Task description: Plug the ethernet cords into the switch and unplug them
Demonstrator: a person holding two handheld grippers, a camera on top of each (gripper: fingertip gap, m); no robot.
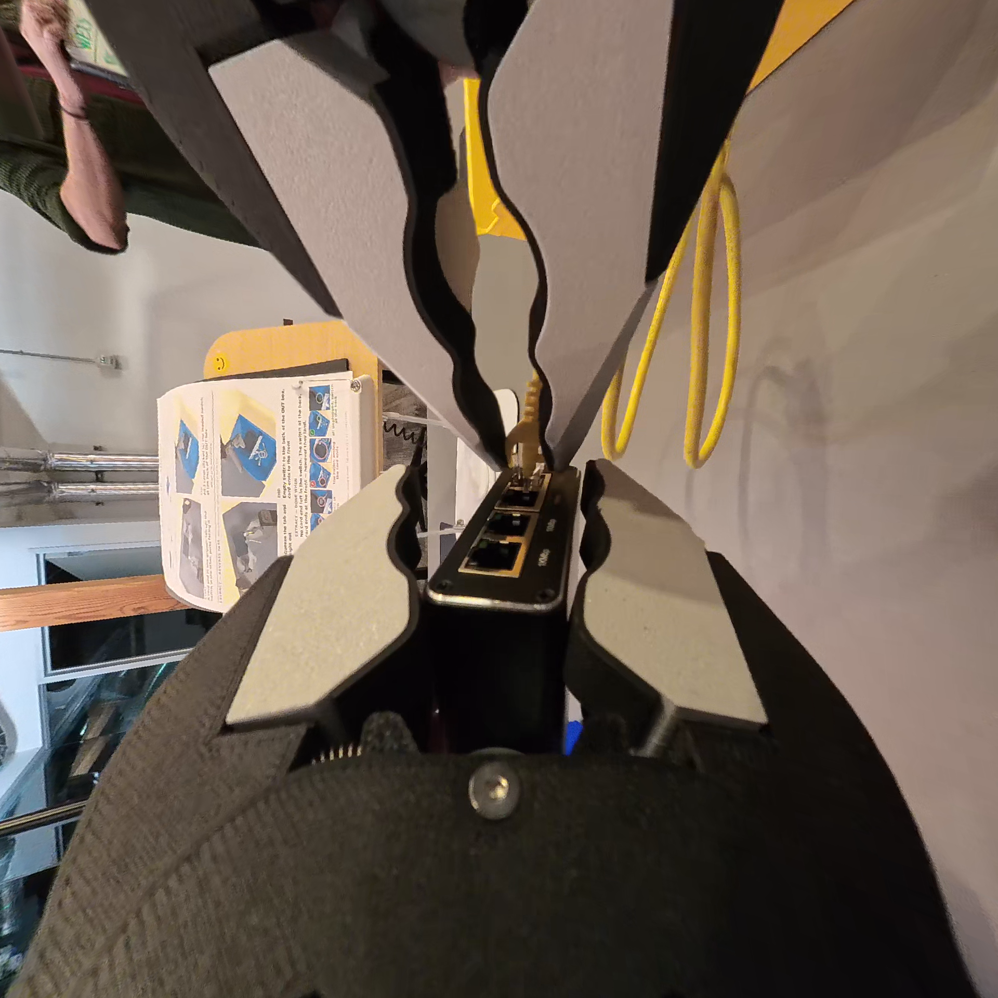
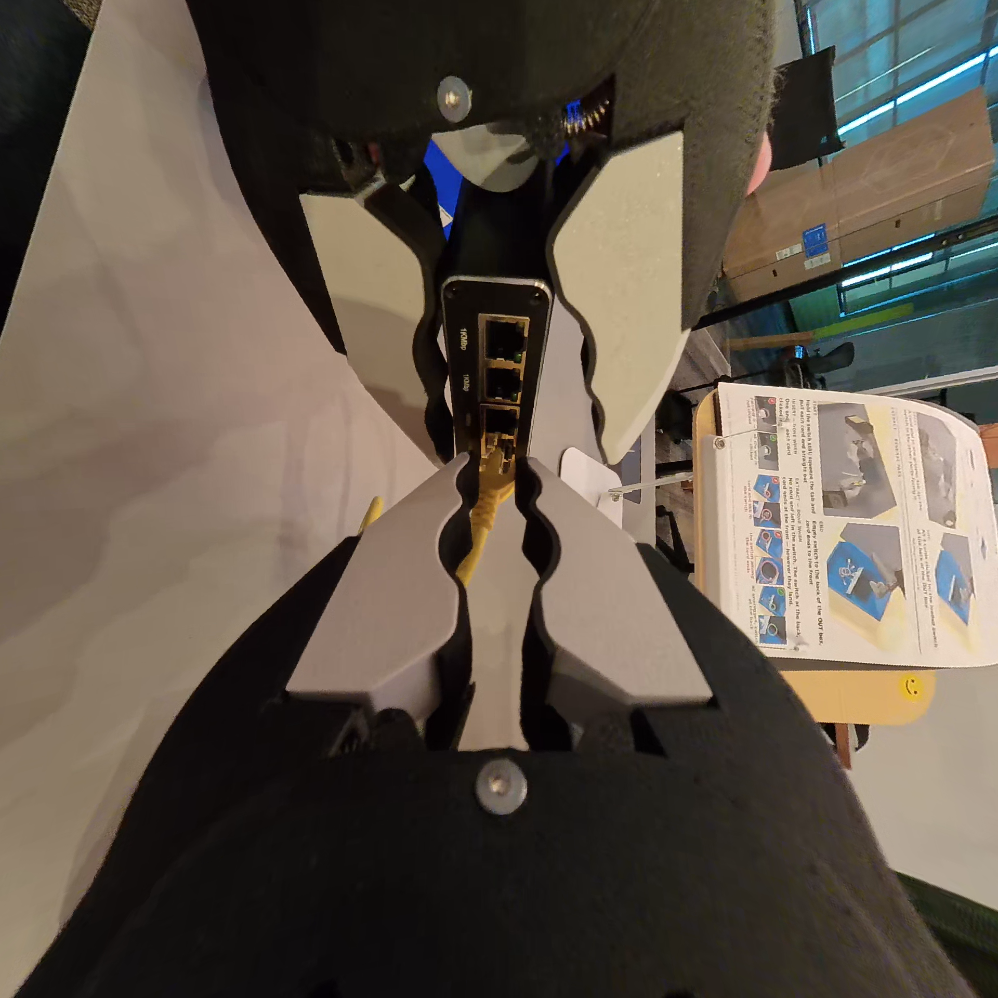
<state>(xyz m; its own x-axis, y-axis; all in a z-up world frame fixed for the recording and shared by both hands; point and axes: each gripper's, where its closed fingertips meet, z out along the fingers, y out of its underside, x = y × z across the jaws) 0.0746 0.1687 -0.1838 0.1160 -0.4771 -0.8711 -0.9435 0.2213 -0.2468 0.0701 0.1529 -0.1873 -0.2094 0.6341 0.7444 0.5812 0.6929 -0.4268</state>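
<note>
Switch [image 1: 499, 637] clamped between left gripper [image 1: 499, 534] jaws, yellow cord [image 2: 480, 518] pinched by right gripper [image 2: 491, 464] at 12 o'clock, plug seating hidden, cord loops [image 1: 669, 345] partly covered.

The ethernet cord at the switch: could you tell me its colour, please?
Yellow: the ethernet cord shows best in the right wrist view.

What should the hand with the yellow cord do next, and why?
Probably nudge the yellow plug straight forward. The right gripper pinches it at the mouth of the end port on the black switch, which the left gripper clamps. Whether it has clicked in fully cannot be seen.
</note>
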